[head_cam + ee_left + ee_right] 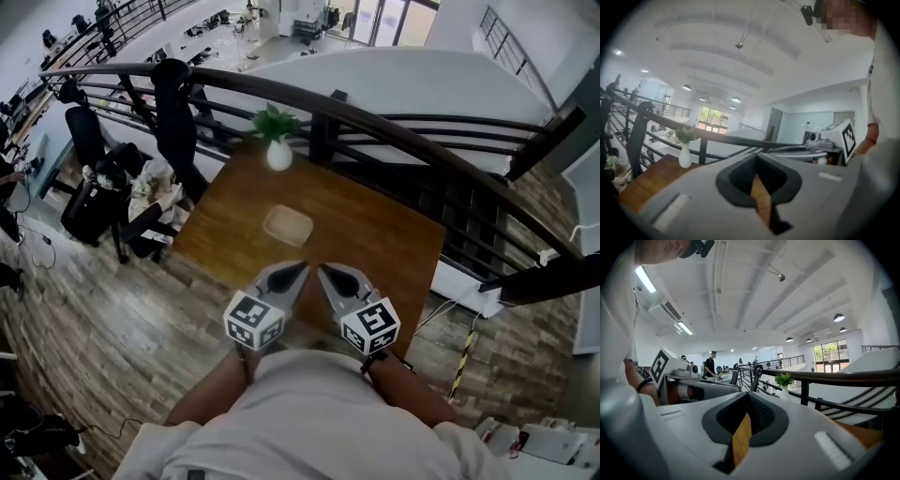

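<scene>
Both grippers hover side by side over the near edge of a brown wooden table (384, 234). My left gripper (300, 268) has its jaws closed to a point with nothing between them; in its own view the left gripper (756, 157) shows only a thin sliver of table wood between the dark pads. My right gripper (323, 270) is likewise shut and empty, and the right gripper (747, 398) shows the same thin sliver in its own view. A shallow pale container (288, 225) lies on the table just beyond both tips, apart from them.
A white vase with a green plant (277, 150) stands at the table's far edge, also visible as the vase (685, 156) and the vase (785, 391). A dark curved railing (403, 127) runs behind the table. Black office chairs and bags (103, 197) crowd the floor at left.
</scene>
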The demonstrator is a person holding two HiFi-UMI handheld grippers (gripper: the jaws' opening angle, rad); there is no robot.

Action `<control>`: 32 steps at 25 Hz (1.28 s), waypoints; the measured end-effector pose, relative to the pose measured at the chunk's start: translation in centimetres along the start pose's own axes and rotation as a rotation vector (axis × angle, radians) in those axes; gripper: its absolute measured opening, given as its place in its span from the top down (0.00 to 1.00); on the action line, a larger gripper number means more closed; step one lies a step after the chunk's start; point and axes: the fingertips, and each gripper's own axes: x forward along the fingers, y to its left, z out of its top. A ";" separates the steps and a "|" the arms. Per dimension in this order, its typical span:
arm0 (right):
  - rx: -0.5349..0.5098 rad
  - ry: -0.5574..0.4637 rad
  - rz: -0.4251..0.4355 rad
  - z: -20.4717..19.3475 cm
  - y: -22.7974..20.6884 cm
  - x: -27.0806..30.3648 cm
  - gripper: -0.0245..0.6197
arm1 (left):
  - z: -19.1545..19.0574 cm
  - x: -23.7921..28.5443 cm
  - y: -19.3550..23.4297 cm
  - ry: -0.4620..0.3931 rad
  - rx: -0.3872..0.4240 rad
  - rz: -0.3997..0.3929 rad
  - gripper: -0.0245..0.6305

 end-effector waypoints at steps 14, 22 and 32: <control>0.061 -0.057 -0.222 3.3 -1.4 11.1 0.95 | 4.2 -0.5 11.8 0.054 0.066 -0.202 0.96; 0.091 -0.092 -0.339 4.7 0.3 16.1 0.95 | 5.6 -3.1 16.8 0.085 0.116 -0.314 0.96; 0.122 -0.058 -0.412 2.3 0.2 18.3 0.95 | 3.0 -2.4 18.8 0.112 0.148 -0.416 0.96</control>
